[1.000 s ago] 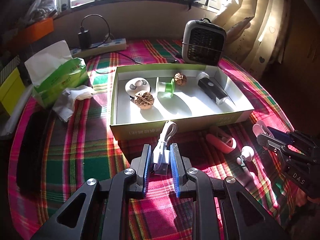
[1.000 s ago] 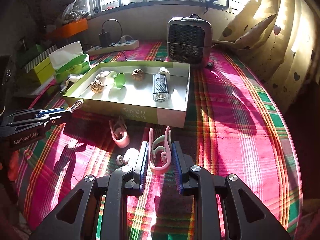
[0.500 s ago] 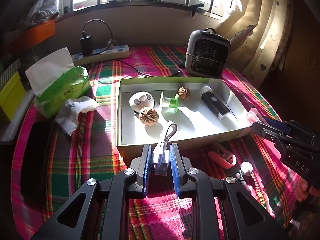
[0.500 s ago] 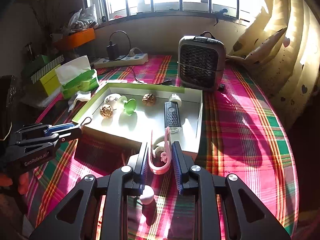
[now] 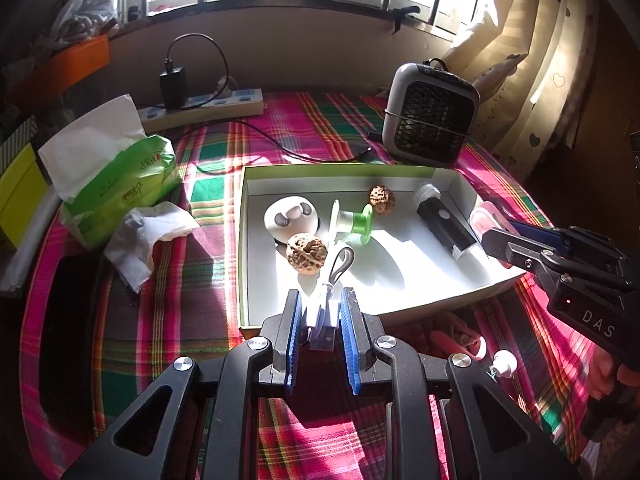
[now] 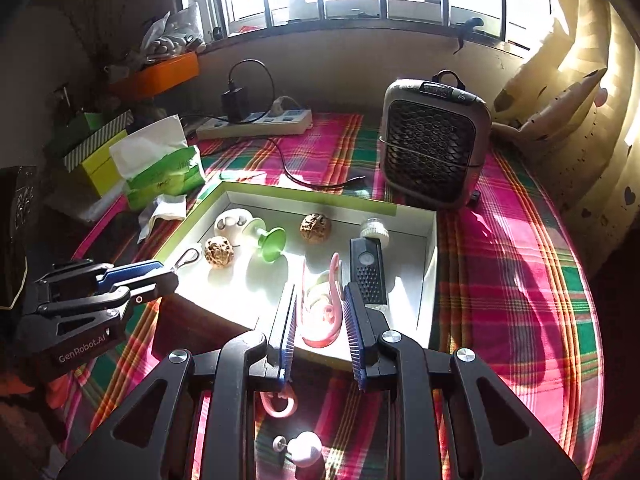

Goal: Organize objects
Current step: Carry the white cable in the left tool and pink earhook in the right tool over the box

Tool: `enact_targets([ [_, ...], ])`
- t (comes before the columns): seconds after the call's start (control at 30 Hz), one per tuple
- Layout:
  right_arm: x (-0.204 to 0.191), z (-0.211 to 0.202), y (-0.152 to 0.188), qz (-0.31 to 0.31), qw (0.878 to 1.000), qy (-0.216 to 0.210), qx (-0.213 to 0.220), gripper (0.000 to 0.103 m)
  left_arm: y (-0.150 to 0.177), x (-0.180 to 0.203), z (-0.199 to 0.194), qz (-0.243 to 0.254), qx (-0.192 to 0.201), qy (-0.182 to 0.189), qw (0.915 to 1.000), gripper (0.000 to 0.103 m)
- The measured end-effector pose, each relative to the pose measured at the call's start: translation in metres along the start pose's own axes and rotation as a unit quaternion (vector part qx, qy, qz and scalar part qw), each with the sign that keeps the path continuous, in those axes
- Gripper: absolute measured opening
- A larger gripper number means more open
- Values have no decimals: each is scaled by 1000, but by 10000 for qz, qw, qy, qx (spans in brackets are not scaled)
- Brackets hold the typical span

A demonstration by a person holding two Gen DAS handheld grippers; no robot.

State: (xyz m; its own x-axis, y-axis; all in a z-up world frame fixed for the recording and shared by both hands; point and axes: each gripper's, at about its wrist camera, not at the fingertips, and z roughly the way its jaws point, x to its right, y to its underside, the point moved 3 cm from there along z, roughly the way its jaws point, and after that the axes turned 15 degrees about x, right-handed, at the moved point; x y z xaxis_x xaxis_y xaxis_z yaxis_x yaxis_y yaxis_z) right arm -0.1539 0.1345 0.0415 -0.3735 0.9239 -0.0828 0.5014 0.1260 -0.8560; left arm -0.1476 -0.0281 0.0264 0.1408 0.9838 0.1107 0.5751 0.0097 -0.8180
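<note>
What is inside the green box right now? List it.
The box holds two walnuts, an earbud case, a green spool and a black grater. The floor under them is hidden.

Heater (image 6: 434,142) behind box (image 6: 312,204), tissue pack (image 6: 162,172) left of it, walnuts (image 6: 219,252) inside box

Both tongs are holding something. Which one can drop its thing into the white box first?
Probably the right tongs. Their pink clip already hangs over the box floor, by the black flashlight. The left tongs hold the white cable just at the near wall, its loop barely over the edge.
</note>
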Motion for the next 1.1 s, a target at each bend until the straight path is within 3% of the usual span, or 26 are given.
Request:
enact_targets([
  [1.1, -3, 73, 5, 49, 9985, -152, -515, 24, 2, -8, 33, -17, -263, -127, 9996, 15],
])
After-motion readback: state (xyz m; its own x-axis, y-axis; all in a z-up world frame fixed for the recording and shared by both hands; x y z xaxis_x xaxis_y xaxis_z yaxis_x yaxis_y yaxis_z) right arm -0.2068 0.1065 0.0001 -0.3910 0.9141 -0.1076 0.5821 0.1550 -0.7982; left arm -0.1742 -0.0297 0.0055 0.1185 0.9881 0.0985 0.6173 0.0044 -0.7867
